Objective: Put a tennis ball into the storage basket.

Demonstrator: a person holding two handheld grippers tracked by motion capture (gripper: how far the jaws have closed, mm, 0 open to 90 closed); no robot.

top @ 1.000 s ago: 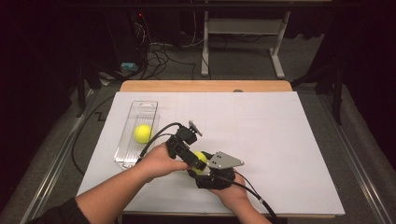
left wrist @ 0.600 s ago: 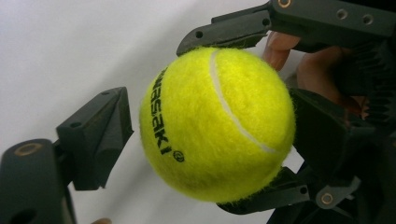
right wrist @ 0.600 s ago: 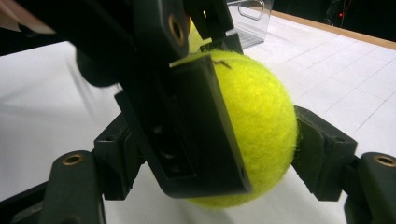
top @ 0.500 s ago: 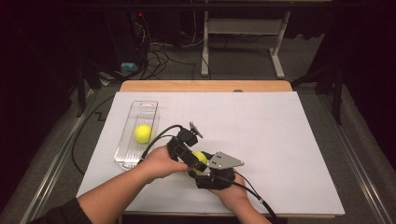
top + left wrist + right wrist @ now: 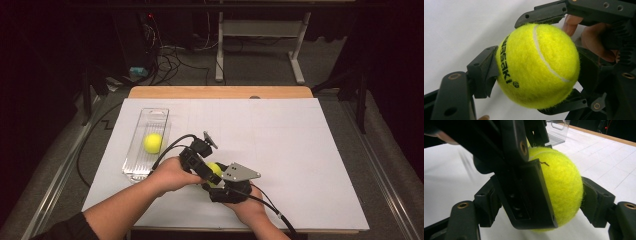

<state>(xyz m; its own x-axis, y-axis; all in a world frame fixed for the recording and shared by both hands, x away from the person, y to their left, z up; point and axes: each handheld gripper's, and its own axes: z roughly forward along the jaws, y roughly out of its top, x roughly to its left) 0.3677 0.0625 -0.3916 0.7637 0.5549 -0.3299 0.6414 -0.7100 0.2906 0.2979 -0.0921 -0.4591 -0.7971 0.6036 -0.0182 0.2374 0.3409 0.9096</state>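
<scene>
Tennis balls, two: one point(image 5: 215, 170) clamped by both tongs, left point(image 5: 202, 168) and right point(image 5: 220, 181), one point(image 5: 153, 143) in tray point(image 5: 136, 167).

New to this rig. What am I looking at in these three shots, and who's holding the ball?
No robot arm here: a person holds a hand-held gripper in each hand at a table covered in white. One picture looks down from a fixed camera above; the other two come from cameras riding on each gripper, looking along its black jaws. The left gripper and the right gripper meet on one tennis ball. Both are clamped on it; the left jaws have just closed. A second ball lies in a clear tray to the left.
</scene>
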